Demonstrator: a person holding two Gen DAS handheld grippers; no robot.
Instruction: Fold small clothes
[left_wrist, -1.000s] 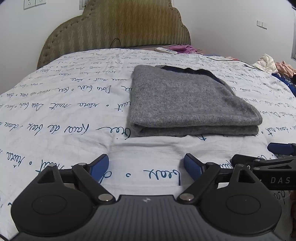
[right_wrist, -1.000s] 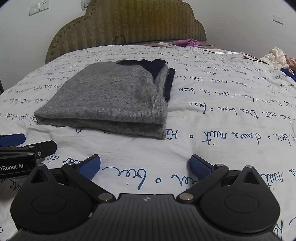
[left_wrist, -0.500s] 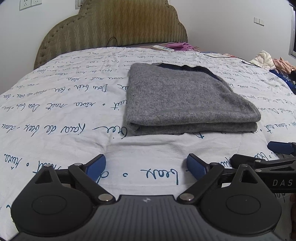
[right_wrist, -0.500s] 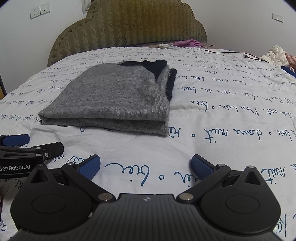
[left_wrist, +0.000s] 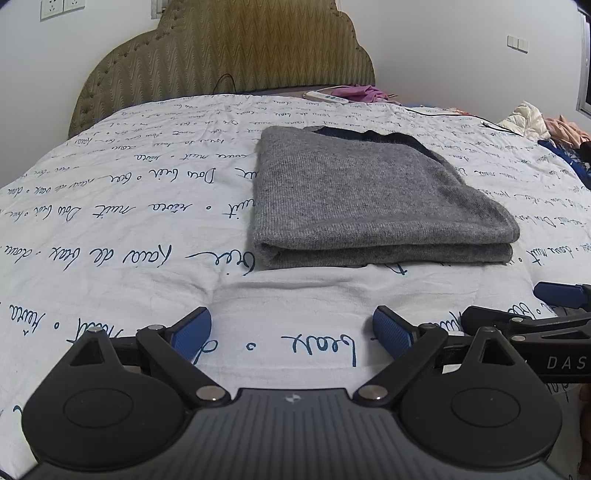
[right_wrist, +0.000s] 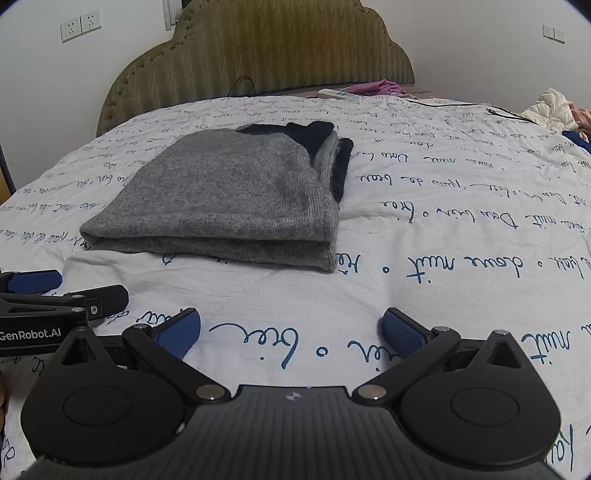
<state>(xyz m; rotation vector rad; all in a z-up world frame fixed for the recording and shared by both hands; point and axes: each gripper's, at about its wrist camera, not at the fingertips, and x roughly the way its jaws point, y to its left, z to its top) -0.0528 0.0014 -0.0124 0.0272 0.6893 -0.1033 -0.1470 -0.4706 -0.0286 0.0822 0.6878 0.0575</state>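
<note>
A grey knitted sweater (left_wrist: 354, 195) with dark navy trim lies folded into a flat rectangle on the bed; it also shows in the right wrist view (right_wrist: 236, 199). My left gripper (left_wrist: 291, 332) is open and empty, held over the sheet a little in front of the sweater's near fold. My right gripper (right_wrist: 290, 332) is open and empty, in front of the sweater's near right corner. Each gripper shows at the edge of the other's view: the right one (left_wrist: 554, 314) and the left one (right_wrist: 48, 299).
The bed has a white sheet with blue script (left_wrist: 110, 221) and an olive padded headboard (left_wrist: 229, 55). A white power strip (left_wrist: 325, 96) and pink cloth (left_wrist: 360, 92) lie at the head. A heap of clothes (left_wrist: 535, 122) sits at the far right.
Both grippers have drawn back slightly and tilted down, so the sweater sits lower in the views. The sweater has not moved. Both grippers stay open.
</note>
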